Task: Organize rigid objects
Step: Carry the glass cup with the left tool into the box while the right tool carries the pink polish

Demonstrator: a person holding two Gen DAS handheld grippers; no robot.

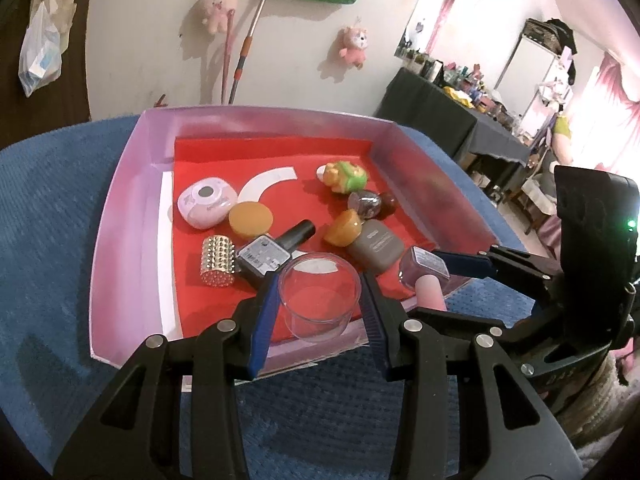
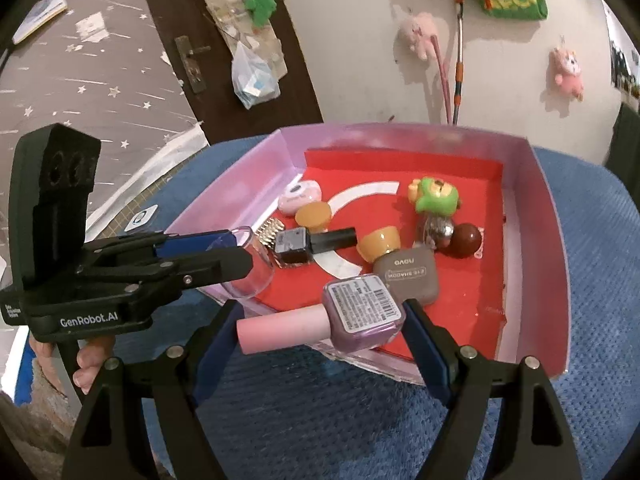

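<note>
I have the purple nail polish bottle clamped in my right claw, and it lies crosswise between the fingers: its long axis runs straight from one pad to the other, pink cap toward the left finger, glass base against the right finger. So the bottle spans the jaws lengthwise, which is why they stand wide even though they are gripping. It hangs over the near rim of the pink box, just ahead of the fingertips, with the red floor beyond and below it.

My left claw is closed on the clear plastic cup, mouth up and tilted toward the camera, one blue pad on each side of its wall. The cup also sits over the near edge of the box, and from the left camera the bottle shows just to the right of it, close but apart.

Past both claws, on the box floor, lie the black nail polish bottle, the grey eyeshadow case, an orange cap, a studded gold cylinder, a pink round case, a green toy figure and some dark glossy balls.

My judgement: whichever goes down next, the right claw is nearer the free red patch at the front right, and the bottle would land sideways, so I need room along its length, not its width.
</note>
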